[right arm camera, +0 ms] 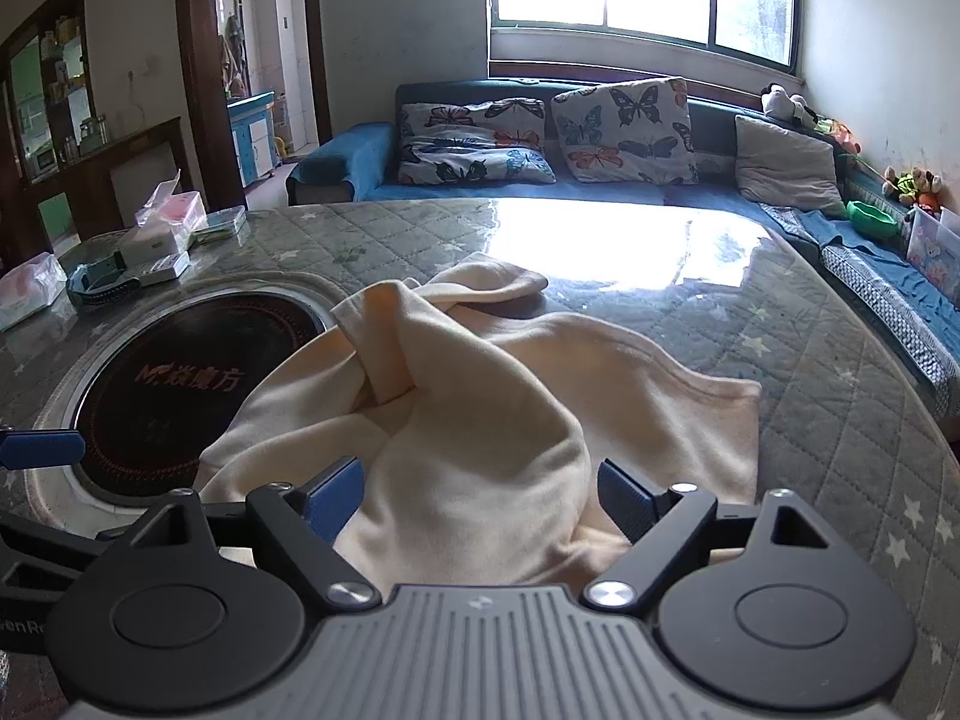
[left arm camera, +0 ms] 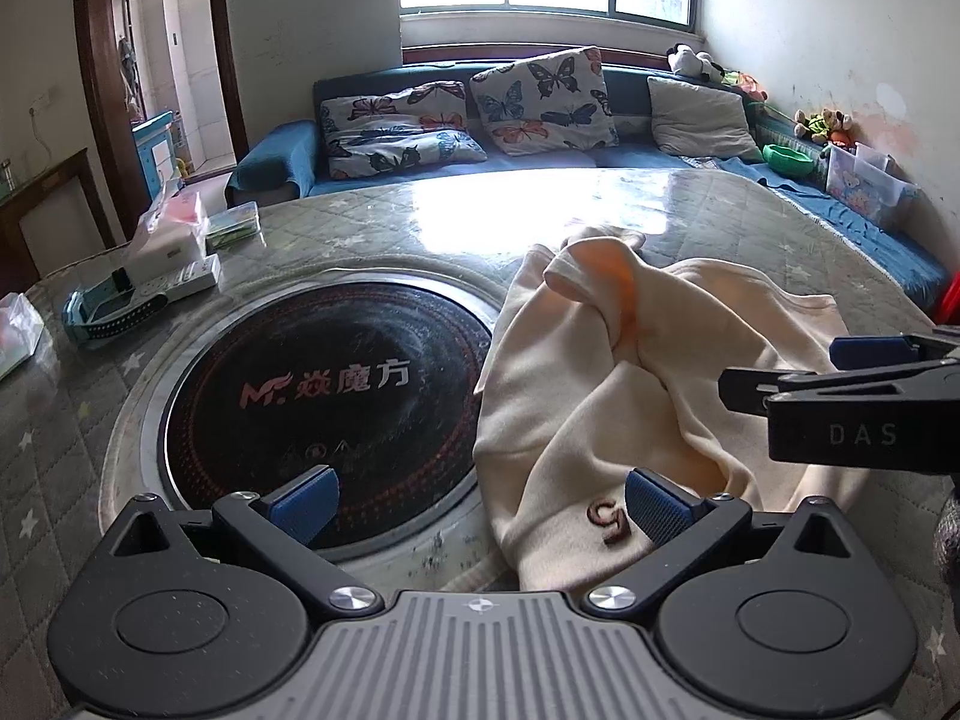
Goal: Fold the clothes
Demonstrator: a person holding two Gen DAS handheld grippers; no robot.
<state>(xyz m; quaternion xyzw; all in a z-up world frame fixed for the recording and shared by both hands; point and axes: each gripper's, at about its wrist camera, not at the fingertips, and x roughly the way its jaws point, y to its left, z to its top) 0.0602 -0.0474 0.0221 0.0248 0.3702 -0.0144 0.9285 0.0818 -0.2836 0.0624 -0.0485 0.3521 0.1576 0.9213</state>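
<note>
A cream garment (right arm camera: 480, 396) lies crumpled on the quilted table (right arm camera: 840, 420), one sleeve twisted over the heap. In the left wrist view the garment (left arm camera: 600, 408) shows a small brown embroidered letter (left arm camera: 607, 521) near its front hem. My left gripper (left arm camera: 480, 504) is open at the garment's left edge: its right pad (left arm camera: 657, 507) is over the cloth and its left pad is over the black cooker disc. My right gripper (right arm camera: 480, 501) is open low over the bunched cloth, which bulges up between its pads. From the side, the right gripper (left arm camera: 780, 369) appears at the right edge.
A round black induction cooker (left arm camera: 324, 402) is set into the table left of the garment. Small boxes, a power strip (left arm camera: 180, 276) and a blue watch (left arm camera: 108, 306) sit at the table's far left. A blue sofa with butterfly pillows (right arm camera: 624, 126) stands behind the table.
</note>
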